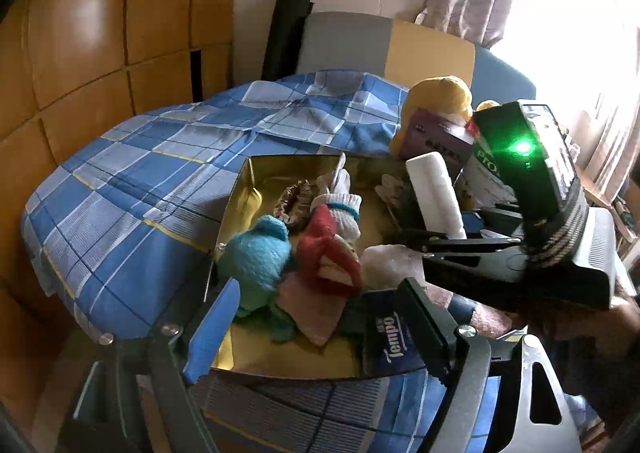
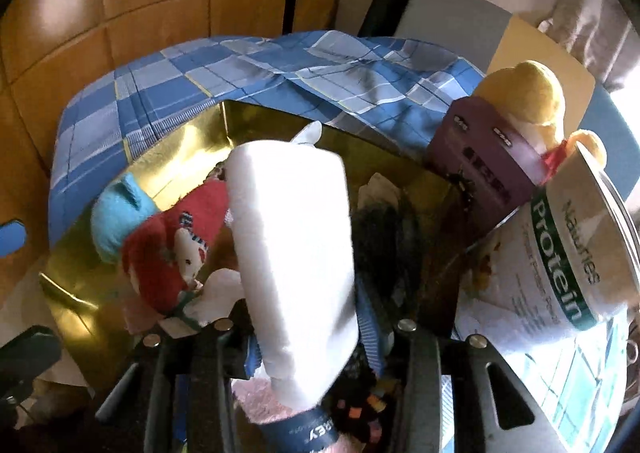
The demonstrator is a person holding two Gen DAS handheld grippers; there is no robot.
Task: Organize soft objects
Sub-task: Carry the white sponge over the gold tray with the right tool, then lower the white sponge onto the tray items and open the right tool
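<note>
Right gripper (image 1: 436,229) sits over the gold tray (image 1: 256,169) with a rolled white cloth (image 2: 294,265) between its jaws. From the right wrist view I can't tell whether the pads bite on it: the roll hides them. It stands up ahead of the jaws, tilted, lower end down at the jaw roots. My read: this is the drop-off point, with the roll over the right half of the tray where there's free room.

Left gripper (image 1: 320,317): jaws wide apart, nothing between them. It hangs at the near edge of the tray, and a blue Tempo tissue pack (image 1: 390,337) lies just inside its right finger. Looks like it's parked out of the way so the right one can work.

Already in the tray, ahead of the left jaws: teal plush (image 1: 256,253), red knit piece (image 1: 332,253), white sock with a teal band (image 1: 344,209), brown scrunchie (image 1: 296,197), pink cloth (image 1: 312,305). All bunched to the left side, which fits filling the tray from one end.

Tray rests on the blue checked bedspread (image 1: 140,181). Beyond the right jaws, outside the tray: purple box (image 2: 492,161), protein tub (image 2: 572,253), yellow plush (image 2: 528,93) behind them.

Risk as I see it: the roll may unroll or tip onto the dark stuff below when let go.
</note>
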